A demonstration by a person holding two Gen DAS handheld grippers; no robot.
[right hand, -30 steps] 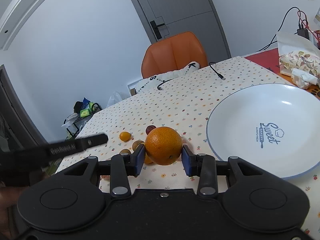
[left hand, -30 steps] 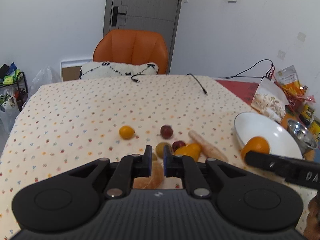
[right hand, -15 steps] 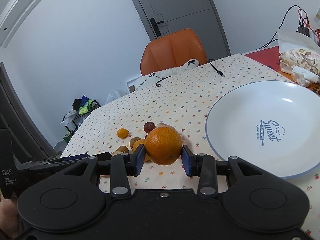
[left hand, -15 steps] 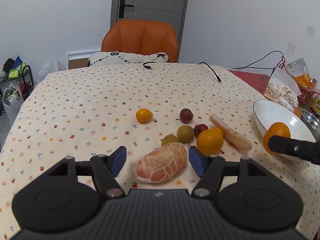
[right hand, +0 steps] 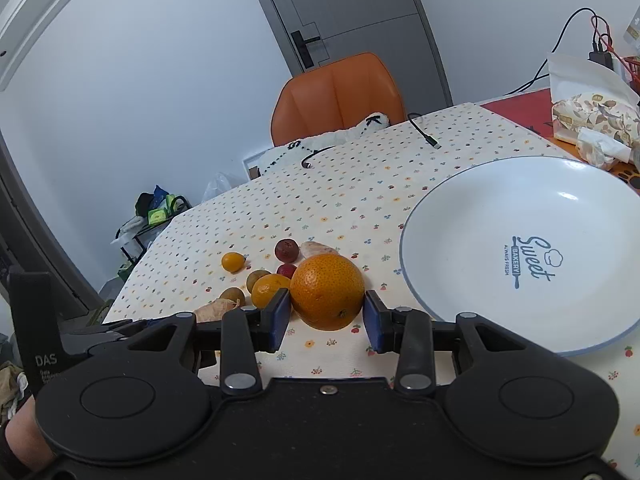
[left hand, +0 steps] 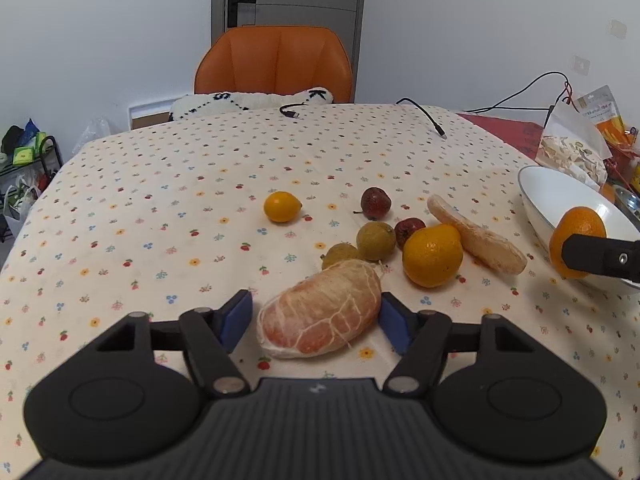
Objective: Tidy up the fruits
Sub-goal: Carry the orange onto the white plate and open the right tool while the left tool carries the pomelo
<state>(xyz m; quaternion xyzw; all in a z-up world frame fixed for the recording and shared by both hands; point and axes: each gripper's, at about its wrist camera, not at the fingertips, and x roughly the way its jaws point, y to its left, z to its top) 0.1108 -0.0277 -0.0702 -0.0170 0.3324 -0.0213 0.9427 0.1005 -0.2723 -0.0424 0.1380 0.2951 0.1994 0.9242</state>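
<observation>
My left gripper (left hand: pixel 316 320) is open around a peeled pomelo segment (left hand: pixel 320 320) lying on the tablecloth, pads apart from it. Beyond it lie an orange (left hand: pixel 432 255), a second pomelo slice (left hand: pixel 476 234), two brown-green fruits (left hand: pixel 375 241), two dark red fruits (left hand: pixel 375 203) and a small yellow citrus (left hand: pixel 282 207). My right gripper (right hand: pixel 326 316) is shut on a large orange (right hand: pixel 327 291), held just left of the white plate (right hand: pixel 480 208). That orange (left hand: pixel 576 232) also shows in the left wrist view at the plate's rim (left hand: pixel 532 200).
An orange chair (left hand: pixel 276 64) with a white cushion stands at the table's far end. Black cables (left hand: pixel 424 116) lie on the far tablecloth. Snack bags (left hand: pixel 576 148) and a tissue pack (right hand: pixel 592 120) crowd the right side. A cluttered rack (left hand: pixel 24 160) stands left.
My left gripper has opened from shut and now straddles the pomelo segment. The right gripper with the orange has barely moved beside the plate.
</observation>
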